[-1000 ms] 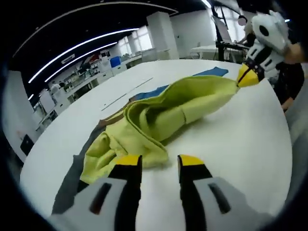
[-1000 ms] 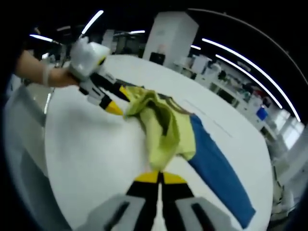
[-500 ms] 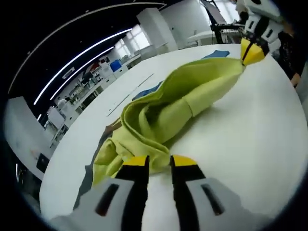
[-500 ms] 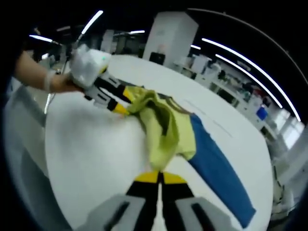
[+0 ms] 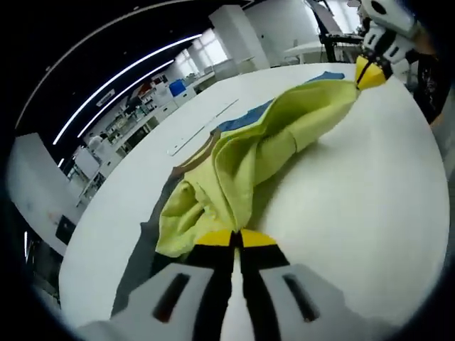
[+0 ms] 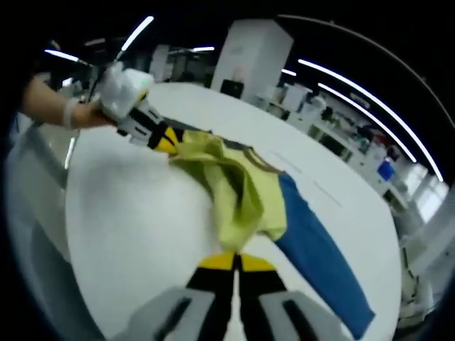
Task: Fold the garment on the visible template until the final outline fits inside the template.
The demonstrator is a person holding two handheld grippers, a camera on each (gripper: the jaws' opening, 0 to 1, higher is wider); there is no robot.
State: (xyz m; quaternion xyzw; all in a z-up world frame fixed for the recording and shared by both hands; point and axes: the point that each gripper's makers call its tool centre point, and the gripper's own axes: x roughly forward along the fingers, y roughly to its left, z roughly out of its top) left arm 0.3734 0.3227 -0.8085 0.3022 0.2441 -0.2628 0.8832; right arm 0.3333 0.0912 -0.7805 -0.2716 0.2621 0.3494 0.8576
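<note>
Yellow-green garment (image 5: 249,156), bunched, stretched lengthwise over blue template (image 6: 316,245)

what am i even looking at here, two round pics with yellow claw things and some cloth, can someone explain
These are two fisheye cameras, each riding on a hand-held two-jaw gripper; a person holds one in each hand. No robot arm is involved. The left gripper view looks along the left gripper; the right gripper view looks along the right gripper. Each also appears in the other's picture, at the far end of the cloth. On the white round table lies a yellow-green garment, partly over a blue template. Both grippers are shut on the garment, one at each end, so it stretches between them. The job is folding it to fit the template.
</note>
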